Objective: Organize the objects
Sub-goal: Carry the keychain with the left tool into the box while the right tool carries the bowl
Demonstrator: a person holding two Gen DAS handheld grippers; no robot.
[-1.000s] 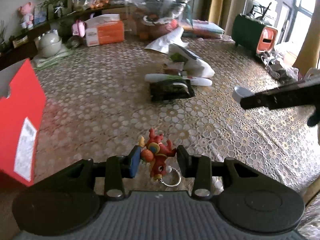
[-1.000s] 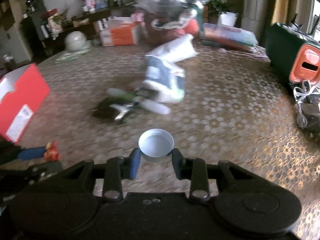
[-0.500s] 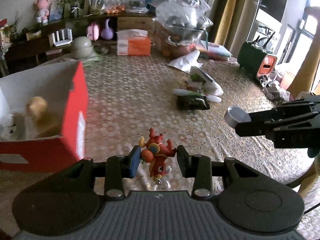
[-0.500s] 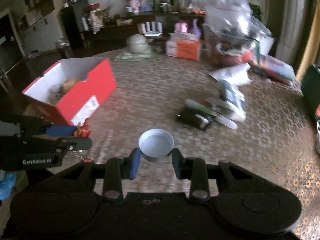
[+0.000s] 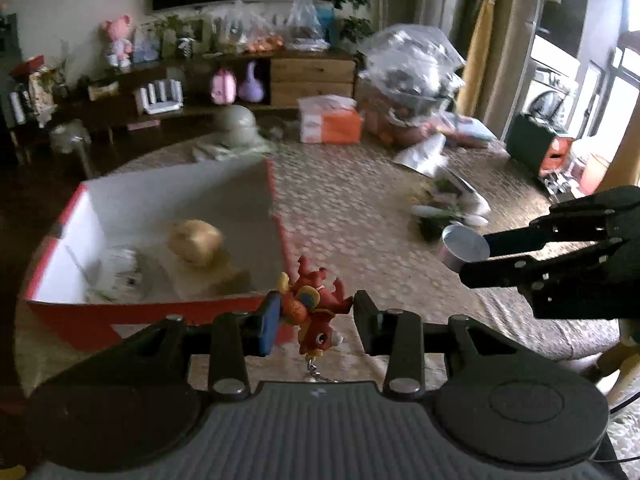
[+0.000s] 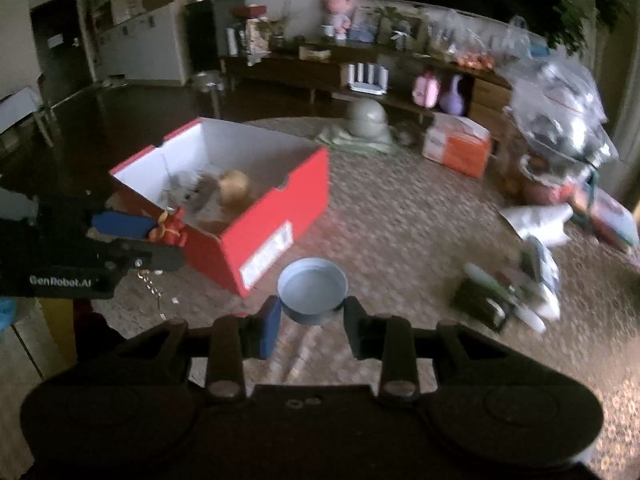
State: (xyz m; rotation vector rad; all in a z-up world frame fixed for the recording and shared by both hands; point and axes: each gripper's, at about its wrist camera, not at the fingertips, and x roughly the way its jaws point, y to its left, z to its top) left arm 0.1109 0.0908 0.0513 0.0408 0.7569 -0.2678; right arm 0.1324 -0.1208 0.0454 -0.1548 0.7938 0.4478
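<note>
Box (image 5: 160,312), red and open, sits at left on the patterned surface (image 5: 360,216). Beside it, left tongs (image 5: 310,316) clamp a dragon keychain (image 5: 316,312), likely light and rigid; right tongs (image 6: 308,312) pinch a cap (image 6: 312,286) by its rim, probably slippery.

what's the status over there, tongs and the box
Left tongs shut on red dragon keychain toy. Right tongs shut on pale round plastic cap. Open red cardboard box ahead, path clear.
</note>
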